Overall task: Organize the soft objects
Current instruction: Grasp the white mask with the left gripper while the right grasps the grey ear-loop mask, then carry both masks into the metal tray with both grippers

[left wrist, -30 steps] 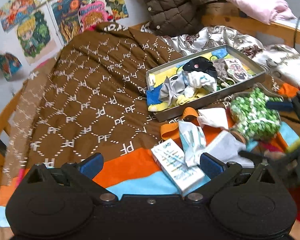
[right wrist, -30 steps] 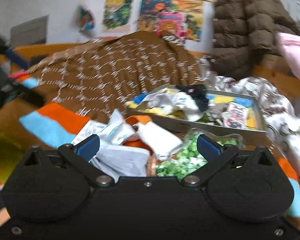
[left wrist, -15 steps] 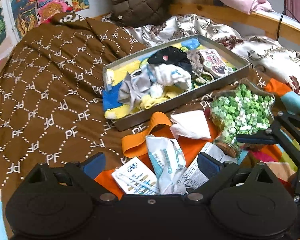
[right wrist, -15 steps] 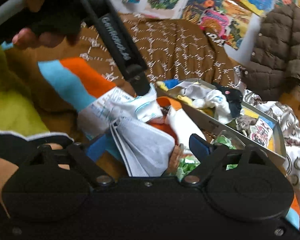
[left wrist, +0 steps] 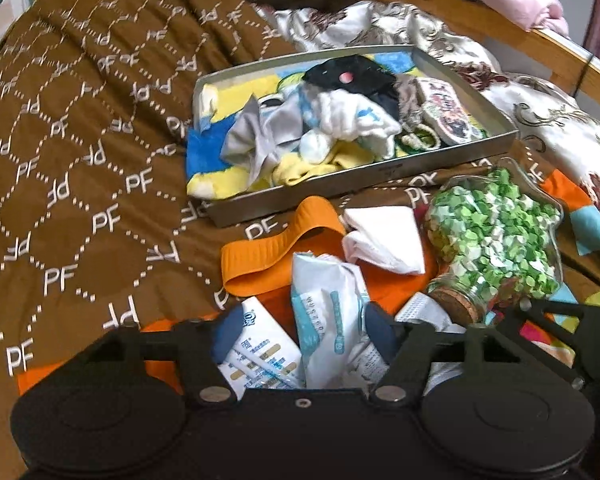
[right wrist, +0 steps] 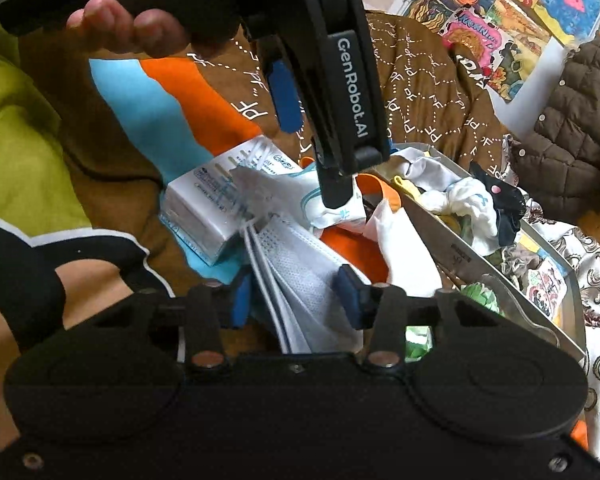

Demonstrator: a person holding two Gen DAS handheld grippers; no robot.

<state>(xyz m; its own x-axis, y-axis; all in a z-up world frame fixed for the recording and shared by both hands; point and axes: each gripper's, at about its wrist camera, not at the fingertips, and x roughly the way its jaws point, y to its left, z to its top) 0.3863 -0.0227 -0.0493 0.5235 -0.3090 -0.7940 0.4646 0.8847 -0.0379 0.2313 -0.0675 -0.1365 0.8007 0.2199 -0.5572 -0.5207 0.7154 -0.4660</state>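
Note:
A metal tray [left wrist: 380, 178] on the brown bedspread holds socks and cloth items; it also shows in the right wrist view [right wrist: 452, 252]. In front of it lie an orange band [left wrist: 276, 248], a folded white cloth [left wrist: 384, 236], a white-and-blue soft packet [left wrist: 328, 320], a small white box [left wrist: 260, 352] and white face masks [right wrist: 300, 276]. My left gripper [left wrist: 300, 334] has its jaws partly closed around the soft packet. My right gripper [right wrist: 296, 296] has its jaws partly closed around the face masks. The left gripper [right wrist: 332, 128] reaches down onto the packet in the right wrist view.
A glass jar of green paper stars [left wrist: 496, 240] with a cork lies right of the pile. A brown patterned blanket [left wrist: 80, 140] covers the left. A brown jacket [right wrist: 572, 128] and posters [right wrist: 500, 20] are at the back. A wooden bed rail [left wrist: 560, 48] runs behind.
Both grippers have moved down into the pile and their jaws have narrowed. The left now brackets the soft packet, the right brackets the face masks.

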